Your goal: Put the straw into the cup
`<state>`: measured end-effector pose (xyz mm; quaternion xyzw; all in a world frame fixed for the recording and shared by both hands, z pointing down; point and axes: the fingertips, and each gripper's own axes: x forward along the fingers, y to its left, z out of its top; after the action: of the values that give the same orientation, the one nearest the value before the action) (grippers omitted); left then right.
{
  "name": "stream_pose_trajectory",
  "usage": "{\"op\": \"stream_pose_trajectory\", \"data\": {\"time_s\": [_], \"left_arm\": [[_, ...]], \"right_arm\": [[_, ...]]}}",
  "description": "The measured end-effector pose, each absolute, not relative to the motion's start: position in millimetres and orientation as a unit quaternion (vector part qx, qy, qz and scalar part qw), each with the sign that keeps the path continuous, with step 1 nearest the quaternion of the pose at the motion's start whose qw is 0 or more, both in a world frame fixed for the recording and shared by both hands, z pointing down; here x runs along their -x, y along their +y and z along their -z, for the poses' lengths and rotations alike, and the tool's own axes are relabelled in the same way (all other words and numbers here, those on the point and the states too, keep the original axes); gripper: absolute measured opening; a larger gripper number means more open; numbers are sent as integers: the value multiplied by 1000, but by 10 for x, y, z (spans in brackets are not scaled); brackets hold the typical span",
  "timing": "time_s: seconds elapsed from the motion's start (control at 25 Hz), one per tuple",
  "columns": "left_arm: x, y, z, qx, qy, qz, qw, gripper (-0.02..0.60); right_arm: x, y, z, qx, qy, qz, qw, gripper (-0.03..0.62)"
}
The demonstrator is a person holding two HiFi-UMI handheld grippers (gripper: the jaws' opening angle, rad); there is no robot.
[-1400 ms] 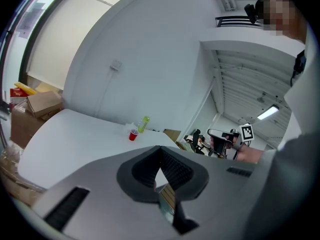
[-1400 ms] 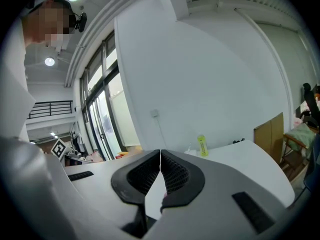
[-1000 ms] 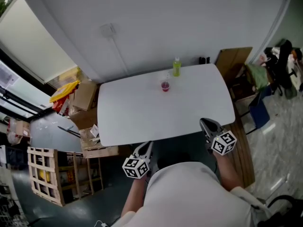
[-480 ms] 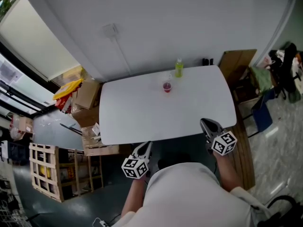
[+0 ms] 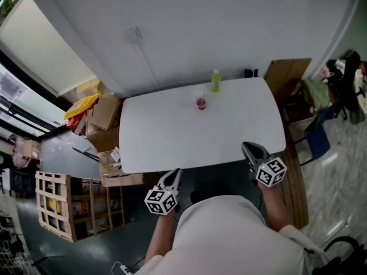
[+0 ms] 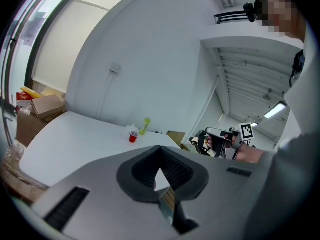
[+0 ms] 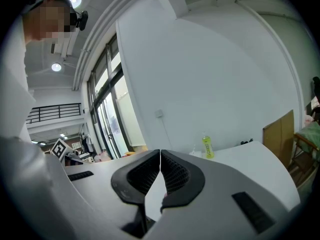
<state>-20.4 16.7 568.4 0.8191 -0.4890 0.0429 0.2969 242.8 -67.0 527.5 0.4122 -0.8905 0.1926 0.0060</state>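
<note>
A small red cup (image 5: 200, 103) stands near the far edge of the white table (image 5: 172, 136), with a green bottle (image 5: 215, 80) just behind it. Something pale and clear (image 5: 202, 93) sits against the cup; it is too small to tell whether it is the straw. Both grippers hang at the near edge, far from the cup. My left gripper (image 5: 172, 176) is below the table's front edge, and my right gripper (image 5: 248, 148) is at the front right corner. Their jaws meet with nothing between them. The left gripper view shows the cup (image 6: 133, 137) and bottle (image 6: 145, 125) far off.
Cardboard boxes (image 5: 102, 114) and a wooden crate (image 5: 54, 211) stand to the left of the table. A brown board (image 5: 284, 76) and a chair with clothes (image 5: 321, 96) are on the right. The wall runs close behind the table.
My left gripper has slid slightly down and to the left. The cup, the bottle and my right gripper stay where they were.
</note>
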Motion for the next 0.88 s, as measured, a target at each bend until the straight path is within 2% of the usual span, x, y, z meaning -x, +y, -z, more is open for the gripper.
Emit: {"op": "stream_pose_trajectory", "data": {"time_s": [0.88], "left_arm": [[67,269,-5646,-808,-508,-40,294,2]], "right_arm": [[-2525,-647,-5242,-391,-902,-185,11,37]]}}
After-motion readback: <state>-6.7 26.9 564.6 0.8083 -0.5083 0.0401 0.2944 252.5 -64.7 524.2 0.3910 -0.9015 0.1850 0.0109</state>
